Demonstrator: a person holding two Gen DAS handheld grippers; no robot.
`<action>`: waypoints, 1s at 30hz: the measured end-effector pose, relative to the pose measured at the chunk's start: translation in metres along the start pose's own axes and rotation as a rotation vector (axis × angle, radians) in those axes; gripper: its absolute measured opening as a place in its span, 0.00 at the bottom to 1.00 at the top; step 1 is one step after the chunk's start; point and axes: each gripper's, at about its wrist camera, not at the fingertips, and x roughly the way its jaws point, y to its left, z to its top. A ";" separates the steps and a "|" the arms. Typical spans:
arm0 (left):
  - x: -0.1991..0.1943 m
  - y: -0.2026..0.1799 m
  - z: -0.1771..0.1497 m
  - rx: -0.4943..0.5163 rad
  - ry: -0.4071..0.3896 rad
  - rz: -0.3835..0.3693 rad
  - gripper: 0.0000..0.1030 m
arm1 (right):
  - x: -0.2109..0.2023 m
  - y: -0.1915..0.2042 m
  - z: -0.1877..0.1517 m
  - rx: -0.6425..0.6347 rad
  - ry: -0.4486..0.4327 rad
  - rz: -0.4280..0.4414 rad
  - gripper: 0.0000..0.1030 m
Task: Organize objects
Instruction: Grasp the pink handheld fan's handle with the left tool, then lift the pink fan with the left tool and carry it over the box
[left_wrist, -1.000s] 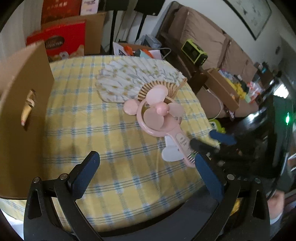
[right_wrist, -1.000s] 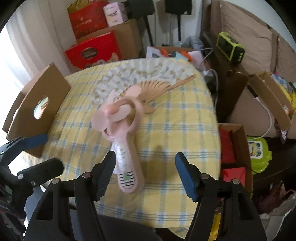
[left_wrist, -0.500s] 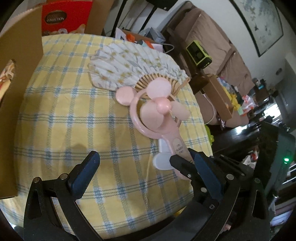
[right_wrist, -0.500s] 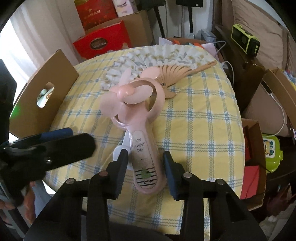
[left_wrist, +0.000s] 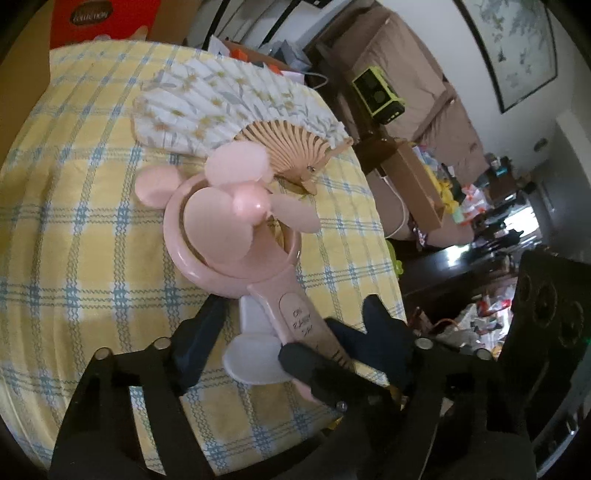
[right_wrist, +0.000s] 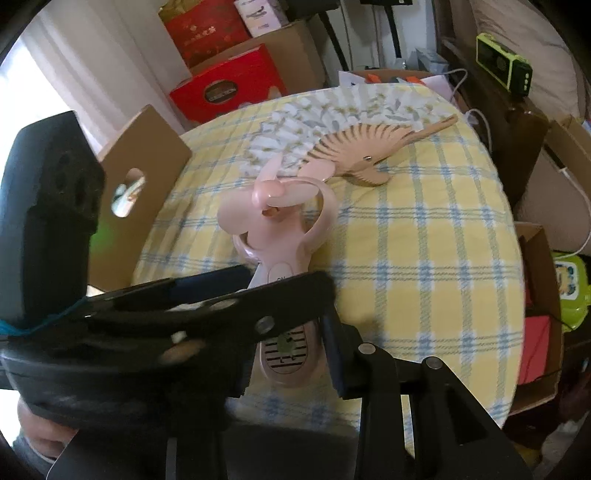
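Fan (left_wrist: 236, 236): pink handheld, ring head with two round ears, handle pointing toward the near edge of the table; head lifted off the cloth in the right wrist view, tilted.
Handle (right_wrist: 286, 347): printed lettering and a striped patch at its near end; white heart-shaped piece (left_wrist: 255, 354) attached just left of it.
Right gripper (right_wrist: 291, 354): fingers closed in on the handle's near end, one on each side, touching it.
Left gripper (left_wrist: 291, 325): fingers partly open, straddling the handle and the white piece; whether they touch it I cannot tell.
Folding fan (left_wrist: 236, 107): spread open, white floral leaf with wooden ribs, lying flat on the far side, its pivot just behind the pink head.
Table (left_wrist: 74, 229): round, yellow cloth with blue checks.
Cardboard box (right_wrist: 136, 192): at the left edge, oval hand hole in its side.
Red box (right_wrist: 229, 88): beyond the table, far left.
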 end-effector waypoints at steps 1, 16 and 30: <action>-0.001 0.001 -0.001 -0.008 0.002 -0.006 0.64 | -0.001 0.002 -0.001 0.002 -0.002 0.008 0.32; -0.080 -0.015 0.018 0.000 -0.149 -0.127 0.55 | -0.061 0.049 0.021 -0.083 -0.144 -0.001 0.32; -0.190 0.030 0.049 -0.027 -0.334 -0.095 0.55 | -0.077 0.155 0.069 -0.248 -0.216 0.090 0.32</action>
